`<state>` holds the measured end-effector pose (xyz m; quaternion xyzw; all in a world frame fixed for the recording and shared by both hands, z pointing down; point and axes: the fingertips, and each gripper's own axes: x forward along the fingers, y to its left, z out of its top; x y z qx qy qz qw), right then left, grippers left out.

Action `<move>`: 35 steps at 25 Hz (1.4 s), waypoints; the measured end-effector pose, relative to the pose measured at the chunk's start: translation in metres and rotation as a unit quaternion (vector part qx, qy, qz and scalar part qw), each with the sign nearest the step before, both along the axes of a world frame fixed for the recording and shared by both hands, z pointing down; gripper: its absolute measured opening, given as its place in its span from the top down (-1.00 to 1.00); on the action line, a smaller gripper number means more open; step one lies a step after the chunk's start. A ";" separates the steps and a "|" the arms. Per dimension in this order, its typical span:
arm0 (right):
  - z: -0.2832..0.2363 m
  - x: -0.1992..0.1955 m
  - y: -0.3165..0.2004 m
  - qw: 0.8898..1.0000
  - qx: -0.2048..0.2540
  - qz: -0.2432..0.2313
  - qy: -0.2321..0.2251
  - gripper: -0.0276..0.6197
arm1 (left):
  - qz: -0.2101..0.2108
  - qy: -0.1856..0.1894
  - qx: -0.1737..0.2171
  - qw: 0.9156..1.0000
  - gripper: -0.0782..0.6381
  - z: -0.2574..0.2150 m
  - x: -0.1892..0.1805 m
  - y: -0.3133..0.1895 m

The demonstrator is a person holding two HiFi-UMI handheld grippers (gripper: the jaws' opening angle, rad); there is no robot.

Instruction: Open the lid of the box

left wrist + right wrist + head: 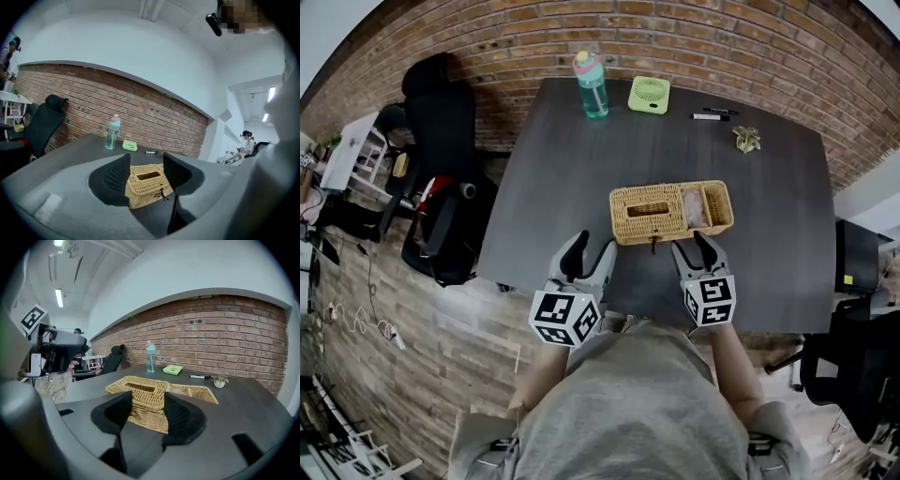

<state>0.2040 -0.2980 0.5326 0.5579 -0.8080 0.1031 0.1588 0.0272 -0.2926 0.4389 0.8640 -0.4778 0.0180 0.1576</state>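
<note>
Risk: the wicker box [670, 212], probably light, slides or tips if you lift its closed lid [649, 208] unbraced. Your left gripper [592, 253] and right gripper [695, 247] hover just short of the box's near side, both spread and empty.

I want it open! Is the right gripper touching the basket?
Cannot tell. Head view: the right gripper overlaps the basket at its front edge; neither gap nor contact shows.

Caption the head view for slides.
Left gripper and right gripper, both open, face the wicker box on the table.
</note>
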 end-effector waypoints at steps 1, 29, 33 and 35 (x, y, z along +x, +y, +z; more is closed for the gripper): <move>0.004 0.000 -0.002 1.000 -0.003 -0.005 0.006 0.26 | -0.005 0.000 -0.002 1.000 0.16 0.001 -0.001 -0.001; 0.048 0.001 -0.029 0.993 -0.024 -0.031 0.113 0.27 | -0.057 0.006 -0.010 0.998 0.17 0.010 -0.017 -0.003; 0.045 0.001 -0.029 0.994 -0.024 -0.033 0.104 0.27 | -0.060 0.006 -0.009 0.998 0.17 0.009 -0.019 -0.002; 0.040 0.001 -0.029 0.994 -0.021 -0.035 0.101 0.27 | -0.062 0.005 -0.009 0.998 0.17 0.009 -0.020 -0.001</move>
